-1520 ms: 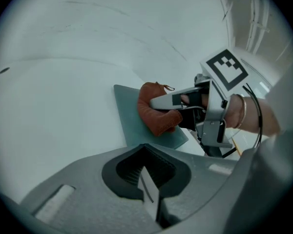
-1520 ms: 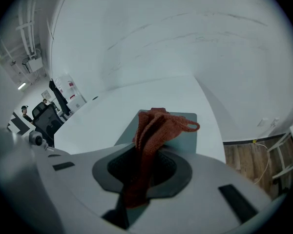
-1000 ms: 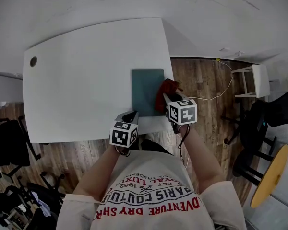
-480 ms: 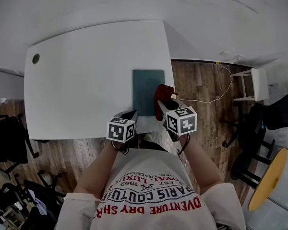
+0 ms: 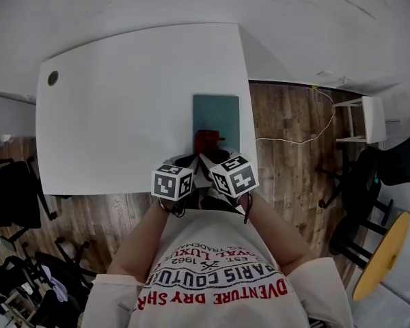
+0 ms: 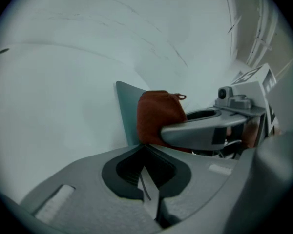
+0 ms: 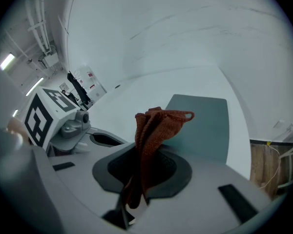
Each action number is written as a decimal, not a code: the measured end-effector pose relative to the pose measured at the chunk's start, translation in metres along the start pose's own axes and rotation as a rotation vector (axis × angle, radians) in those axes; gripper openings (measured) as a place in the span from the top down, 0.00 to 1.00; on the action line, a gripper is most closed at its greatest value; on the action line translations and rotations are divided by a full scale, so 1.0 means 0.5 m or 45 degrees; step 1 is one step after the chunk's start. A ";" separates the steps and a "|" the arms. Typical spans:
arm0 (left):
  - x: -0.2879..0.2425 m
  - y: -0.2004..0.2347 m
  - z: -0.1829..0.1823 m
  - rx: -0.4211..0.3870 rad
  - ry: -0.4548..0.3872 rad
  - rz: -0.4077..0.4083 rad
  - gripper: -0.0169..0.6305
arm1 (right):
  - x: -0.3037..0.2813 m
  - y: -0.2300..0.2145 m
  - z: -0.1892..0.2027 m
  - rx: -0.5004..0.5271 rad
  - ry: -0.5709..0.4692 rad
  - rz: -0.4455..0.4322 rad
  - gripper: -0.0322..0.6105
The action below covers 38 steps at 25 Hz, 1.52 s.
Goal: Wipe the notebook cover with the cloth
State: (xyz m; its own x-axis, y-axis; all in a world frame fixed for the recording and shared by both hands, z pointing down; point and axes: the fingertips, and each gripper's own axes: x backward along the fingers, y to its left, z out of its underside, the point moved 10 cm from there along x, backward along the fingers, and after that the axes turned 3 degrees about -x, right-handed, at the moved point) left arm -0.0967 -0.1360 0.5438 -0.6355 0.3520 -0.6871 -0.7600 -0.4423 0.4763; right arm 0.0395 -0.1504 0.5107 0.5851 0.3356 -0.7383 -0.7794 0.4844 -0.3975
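A dark teal notebook [image 5: 216, 118] lies flat near the white table's [image 5: 123, 115] front right corner. My right gripper [image 5: 206, 157] is shut on a rust-red cloth [image 5: 208, 141], which rests over the notebook's near end. In the right gripper view the cloth [image 7: 154, 130] stands bunched up out of the jaws of the right gripper [image 7: 145, 154], with the notebook [image 7: 207, 126] beyond it. My left gripper [image 5: 188, 161] sits just left of it at the table's front edge. In the left gripper view the left gripper [image 6: 145, 151] is shut on nothing, with the cloth [image 6: 157, 115] and notebook [image 6: 128, 108] just ahead.
A cable hole [image 5: 52, 78] marks the table's far left corner. Right of the table on the wood floor are a white stool [image 5: 364, 117], a thin cable [image 5: 294, 139], a dark chair [image 5: 389, 162] and a yellow round top [image 5: 384, 251]. More chairs [image 5: 14, 203] stand at the left.
My right gripper has carried the cloth leftward from the notebook's right edge onto its near end, close beside the left gripper. The left gripper has barely moved.
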 end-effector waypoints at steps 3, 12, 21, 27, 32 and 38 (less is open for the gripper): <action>-0.003 0.005 0.001 0.017 0.002 0.017 0.96 | -0.025 -0.013 0.006 -0.016 0.017 0.008 0.84; 0.000 0.004 0.001 -0.008 0.009 0.008 0.96 | -0.020 -0.051 0.027 -0.071 -0.014 0.018 0.83; -0.001 -0.011 0.004 -0.154 0.007 -0.059 0.96 | 0.014 -0.092 0.054 -0.139 -0.039 0.046 0.81; -0.003 -0.012 0.001 -0.147 0.012 -0.059 0.96 | 0.043 -0.124 0.068 -0.184 -0.030 0.072 0.81; -0.001 -0.011 0.002 -0.149 0.015 -0.054 0.96 | 0.069 -0.141 0.084 -0.209 -0.035 0.128 0.82; -0.001 -0.010 0.000 -0.147 0.036 -0.046 0.96 | 0.112 -0.171 0.111 -0.251 -0.030 0.218 0.82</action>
State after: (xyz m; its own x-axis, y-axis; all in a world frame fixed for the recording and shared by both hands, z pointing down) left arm -0.0926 -0.1338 0.5420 -0.6026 0.3470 -0.7186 -0.7605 -0.5225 0.3854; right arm 0.1512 -0.1280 0.5338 0.4442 0.4191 -0.7919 -0.8948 0.2525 -0.3683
